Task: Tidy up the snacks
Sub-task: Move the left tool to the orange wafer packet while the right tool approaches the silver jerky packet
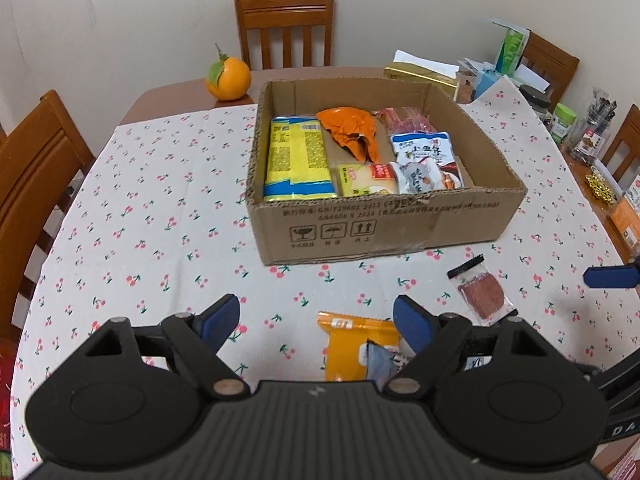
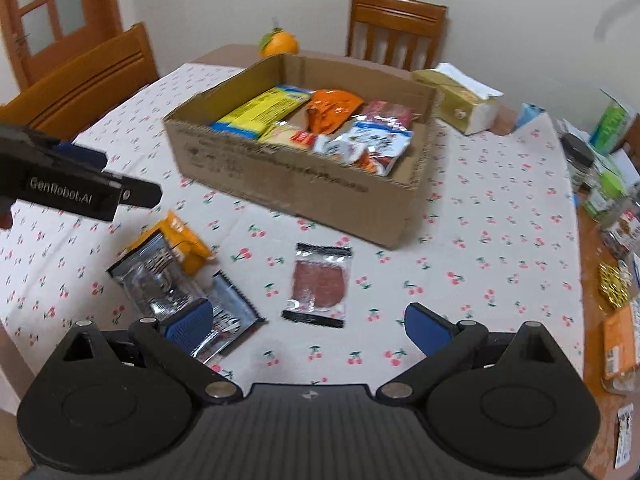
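An open cardboard box (image 1: 384,220) (image 2: 288,188) stands mid-table and holds several snack packs: a yellow one, an orange one, red and white ones. Loose on the cloth lie an orange-yellow pack (image 1: 352,344) (image 2: 188,244), a silver foil pack (image 2: 160,280) partly over it, and a clear pack of red meat slices (image 1: 482,292) (image 2: 320,284). My left gripper (image 1: 316,320) is open just above the orange-yellow pack, nothing between its fingers. My right gripper (image 2: 308,320) is open over the cloth near the meat pack, its left pad over the foil pack.
A cherry-print cloth (image 1: 160,220) covers the wooden table. An orange fruit (image 1: 228,78) sits behind the box. A tissue box (image 2: 460,100), jars (image 2: 580,160) and small items crowd the right edge. Wooden chairs (image 1: 286,28) stand around. The left gripper's body (image 2: 76,192) shows in the right view.
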`<act>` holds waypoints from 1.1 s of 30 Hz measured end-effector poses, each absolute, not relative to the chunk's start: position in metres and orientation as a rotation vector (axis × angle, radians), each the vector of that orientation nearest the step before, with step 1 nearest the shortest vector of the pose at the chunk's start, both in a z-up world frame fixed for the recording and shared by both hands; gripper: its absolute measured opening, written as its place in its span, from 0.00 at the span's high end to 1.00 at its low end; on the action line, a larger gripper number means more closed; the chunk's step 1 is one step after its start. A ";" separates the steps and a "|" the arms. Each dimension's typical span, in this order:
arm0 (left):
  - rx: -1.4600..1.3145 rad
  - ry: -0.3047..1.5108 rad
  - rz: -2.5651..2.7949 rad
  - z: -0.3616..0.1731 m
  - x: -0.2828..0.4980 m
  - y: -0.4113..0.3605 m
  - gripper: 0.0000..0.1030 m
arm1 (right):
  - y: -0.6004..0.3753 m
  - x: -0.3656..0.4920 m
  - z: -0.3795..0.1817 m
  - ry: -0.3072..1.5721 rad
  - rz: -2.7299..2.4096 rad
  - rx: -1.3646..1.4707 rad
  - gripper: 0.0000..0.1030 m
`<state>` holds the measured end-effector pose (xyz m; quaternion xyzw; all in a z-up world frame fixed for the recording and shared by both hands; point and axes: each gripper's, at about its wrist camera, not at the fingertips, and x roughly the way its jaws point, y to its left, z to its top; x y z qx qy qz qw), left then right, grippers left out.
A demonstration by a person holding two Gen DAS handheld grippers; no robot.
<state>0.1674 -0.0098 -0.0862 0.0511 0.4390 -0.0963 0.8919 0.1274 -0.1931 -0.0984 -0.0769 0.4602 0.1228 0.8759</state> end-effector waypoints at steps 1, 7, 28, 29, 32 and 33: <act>0.102 0.912 -0.195 -0.086 0.166 -0.008 0.18 | -0.190 0.128 -0.101 0.967 0.270 -0.168 0.00; 0.083 0.913 -0.168 -0.086 0.164 0.005 0.18 | -0.172 0.133 -0.106 0.978 0.367 -0.176 0.00; 0.035 0.933 -0.105 -0.089 0.154 0.033 0.18 | -0.111 0.147 -0.141 0.953 0.676 -0.336 0.10; 0.034 0.934 -0.105 -0.089 0.154 0.033 0.18 | -0.110 0.147 -0.142 0.956 0.683 -0.343 0.11; 0.031 0.939 -0.106 -0.090 0.154 0.032 0.18 | -0.108 0.146 -0.146 0.959 0.701 -0.366 0.20; 0.031 0.941 -0.108 -0.090 0.154 0.032 0.18 | -0.107 0.146 -0.148 0.962 0.706 -0.373 0.23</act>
